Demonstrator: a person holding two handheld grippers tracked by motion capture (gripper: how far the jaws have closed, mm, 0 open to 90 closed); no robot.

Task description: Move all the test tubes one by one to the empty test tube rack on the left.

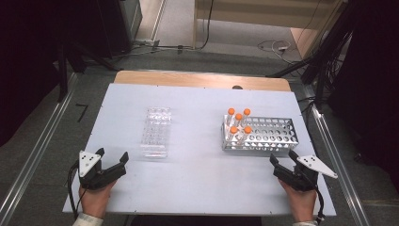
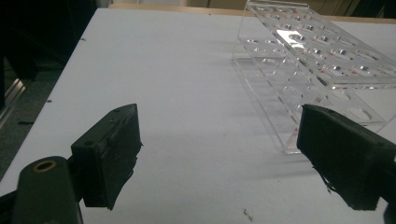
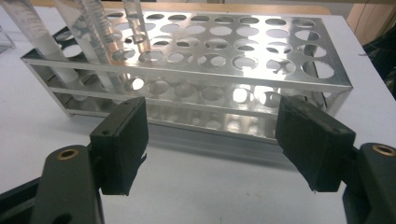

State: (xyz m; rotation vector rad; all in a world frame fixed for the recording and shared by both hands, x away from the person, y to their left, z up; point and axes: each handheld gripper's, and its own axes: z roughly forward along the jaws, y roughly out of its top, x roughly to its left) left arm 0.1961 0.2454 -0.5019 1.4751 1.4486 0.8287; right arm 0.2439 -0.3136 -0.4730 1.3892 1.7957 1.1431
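A clear plastic tube rack (image 1: 155, 132) lies empty left of centre on the white table (image 1: 197, 179). To the right stands a metal tube rack (image 1: 261, 134) with several orange-capped tubes (image 1: 238, 121) at its left end. My left gripper (image 1: 112, 157) rests open near the front left, just short of the clear rack (image 2: 308, 60), nothing between its jaws. My right gripper (image 1: 283, 157) is open at the front right, facing the metal rack's (image 3: 196, 70) long side from close by. The tubes (image 3: 88, 32) rise at the left in the right gripper view.
The table's left edge (image 2: 60, 74) drops to a dark floor. Metal rails (image 1: 33, 155) run along both sides of the table. Cables (image 1: 275, 46) lie on the floor beyond the far wooden edge (image 1: 202, 79).
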